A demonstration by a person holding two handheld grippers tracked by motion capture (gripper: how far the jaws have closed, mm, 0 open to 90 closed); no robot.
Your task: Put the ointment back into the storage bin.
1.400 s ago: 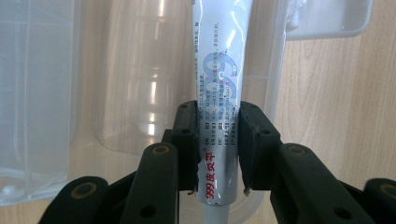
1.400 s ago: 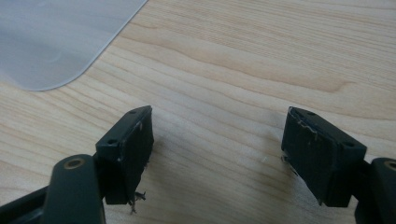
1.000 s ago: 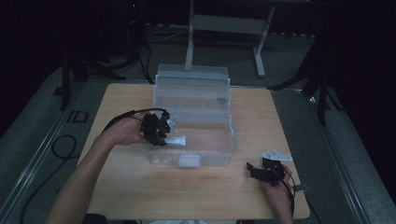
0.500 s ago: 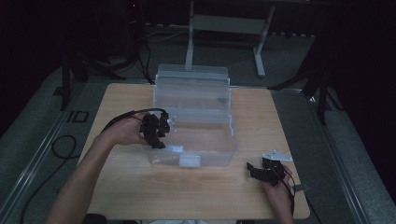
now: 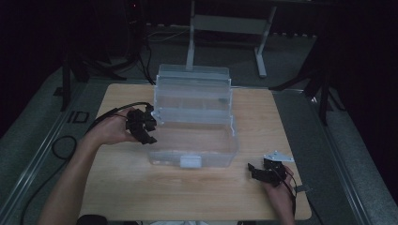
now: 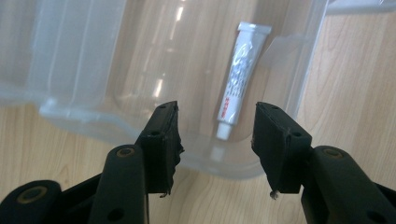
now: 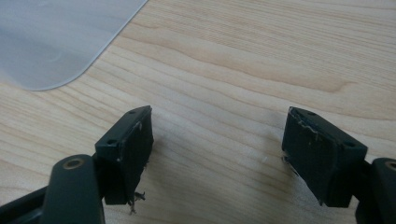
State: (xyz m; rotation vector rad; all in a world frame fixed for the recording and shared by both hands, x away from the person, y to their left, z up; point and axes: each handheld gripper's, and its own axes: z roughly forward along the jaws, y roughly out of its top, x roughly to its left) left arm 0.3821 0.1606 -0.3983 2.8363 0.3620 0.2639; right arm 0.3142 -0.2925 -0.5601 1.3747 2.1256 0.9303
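The left claw (image 6: 215, 140) was open and empty, held at the left wall of the clear box (image 5: 187, 140). A small white tube (image 6: 238, 79) lay on the box floor straight ahead of this claw, between the lines of its two jaws. Its long axis ran away from the claw, cap end nearer. The right claw (image 7: 217, 154) rested wide open and empty on the wooden surface (image 5: 141, 187), well apart from the tube. Compared with a second ago, almost nothing had moved.
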